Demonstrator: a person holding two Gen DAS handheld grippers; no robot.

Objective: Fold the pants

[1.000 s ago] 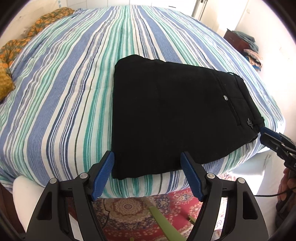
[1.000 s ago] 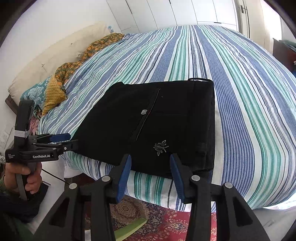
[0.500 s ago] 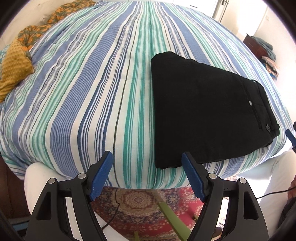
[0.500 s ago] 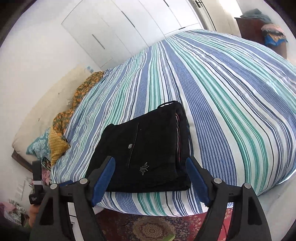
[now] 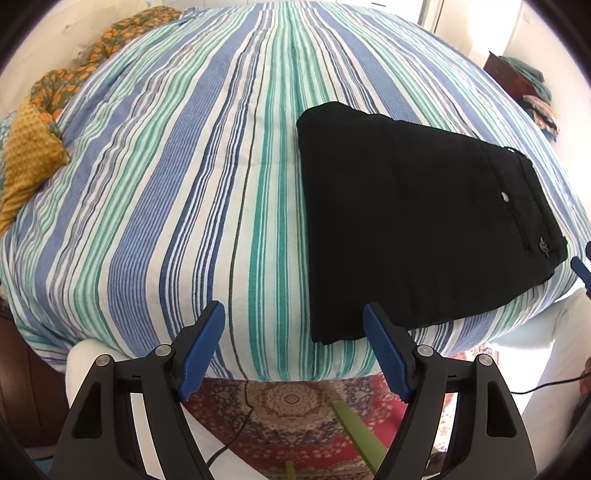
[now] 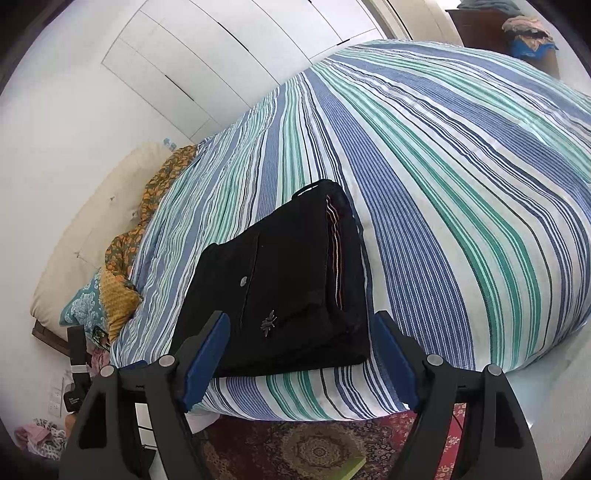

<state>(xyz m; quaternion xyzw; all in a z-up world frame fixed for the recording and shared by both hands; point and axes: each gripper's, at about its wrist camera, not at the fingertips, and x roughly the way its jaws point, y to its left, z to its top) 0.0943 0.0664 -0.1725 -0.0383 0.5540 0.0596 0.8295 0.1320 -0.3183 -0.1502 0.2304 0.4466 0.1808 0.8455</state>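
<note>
The black pants (image 5: 406,229) lie folded into a flat rectangle near the front edge of the striped bed (image 5: 166,184). In the right wrist view the pants (image 6: 288,288) show a back pocket button and a small metal emblem. My left gripper (image 5: 295,347) is open and empty, off the bed's edge, to the left of the pants. My right gripper (image 6: 299,358) is open and empty, just in front of the pants' waistband end, apart from them. A blue tip of the right gripper (image 5: 583,269) shows at the right edge of the left wrist view.
A yellow and orange patterned cloth (image 5: 33,162) lies at the bed's left side, with pillows (image 6: 92,236) beside it. A red patterned rug (image 5: 295,417) covers the floor below. White wardrobe doors (image 6: 240,59) stand behind the bed. A dresser with clothes (image 6: 517,33) stands far right.
Both grippers have pulled back from the pants and away from the bed. The left has shifted left. The right gripper's jaws have opened wider.
</note>
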